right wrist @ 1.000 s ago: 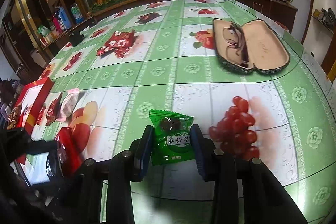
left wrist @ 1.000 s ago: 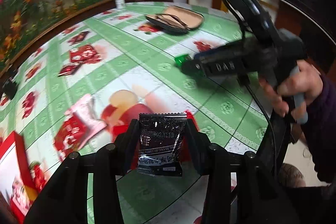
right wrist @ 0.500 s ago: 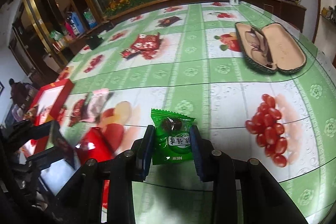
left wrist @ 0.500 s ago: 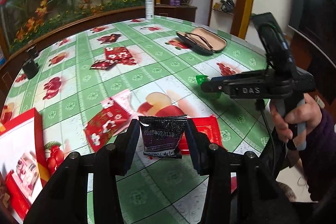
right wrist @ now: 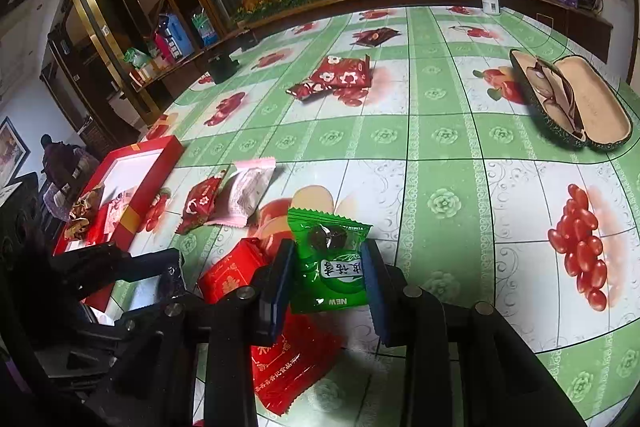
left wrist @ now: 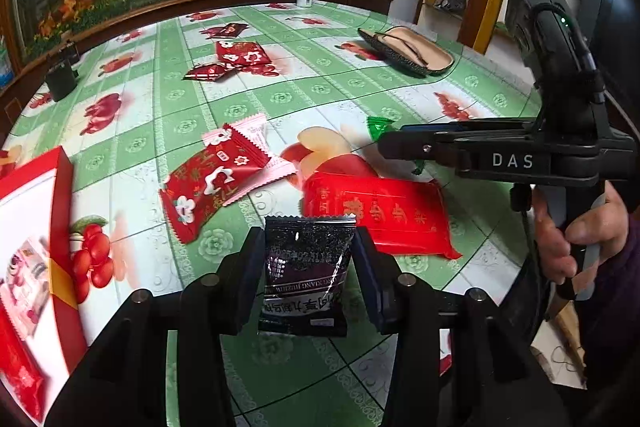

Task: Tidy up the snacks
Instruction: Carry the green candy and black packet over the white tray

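Left gripper (left wrist: 308,263): has travelled across the counter (left wrist: 360,95) with the black snack packet (left wrist: 306,275) clamped between its fingers; the red gift box (left wrist: 60,227) now fills more of the left edge of its view.
Under the left gripper: a second ago the red flat packet (left wrist: 376,215) was mostly hidden behind the black one; now it lies in plain sight just beyond it.
Right gripper (right wrist: 328,267): has moved leftward over the counter carrying the green candy packet (right wrist: 330,259); the printed red berries, once beside its fingers, now sit well off to the right.
Right gripper's surroundings: the red flat packet (right wrist: 280,339) now lies directly beneath it.
Gap between grippers: closer than before.
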A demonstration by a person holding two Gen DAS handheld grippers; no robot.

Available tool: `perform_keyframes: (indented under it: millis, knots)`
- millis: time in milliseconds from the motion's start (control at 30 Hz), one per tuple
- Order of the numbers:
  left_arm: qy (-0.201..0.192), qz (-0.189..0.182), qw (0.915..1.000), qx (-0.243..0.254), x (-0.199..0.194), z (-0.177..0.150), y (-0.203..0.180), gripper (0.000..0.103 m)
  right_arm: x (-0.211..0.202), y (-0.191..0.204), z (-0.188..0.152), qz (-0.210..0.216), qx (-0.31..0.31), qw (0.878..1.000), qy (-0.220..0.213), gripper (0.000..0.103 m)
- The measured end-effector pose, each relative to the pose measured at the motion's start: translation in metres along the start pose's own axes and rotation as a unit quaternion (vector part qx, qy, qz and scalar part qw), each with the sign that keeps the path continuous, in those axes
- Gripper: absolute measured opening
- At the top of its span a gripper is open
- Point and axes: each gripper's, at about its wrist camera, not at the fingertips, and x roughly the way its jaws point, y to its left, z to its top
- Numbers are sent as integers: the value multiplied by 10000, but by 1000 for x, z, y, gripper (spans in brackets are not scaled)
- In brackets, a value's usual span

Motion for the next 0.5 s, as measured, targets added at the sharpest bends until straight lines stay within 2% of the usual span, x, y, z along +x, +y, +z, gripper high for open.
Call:
perform_keyframes:
  millis: [33, 100, 167, 267, 500]
  knots:
    - [120, 74, 9999, -36, 3, 0, 1, 45, 0, 0, 0, -13, 0, 10000, 2, 34]
    - [378, 163, 9989, -212, 10, -3, 4, 60, -1, -2, 1, -7, 27, 10000, -14, 34]
    - [398, 288, 9984, -270, 8, -6, 5, 71, -2, -5, 1, -15, 49, 10000, -31, 34]
    - [568, 403, 9969, -366, 7, -9, 5, 73, -1, -9, 0, -21, 97, 9999, -15, 34]
    - [688, 715, 9937, -519, -1, -20, 12, 73, -1, -13, -2, 5, 160, 9999, -12, 34]
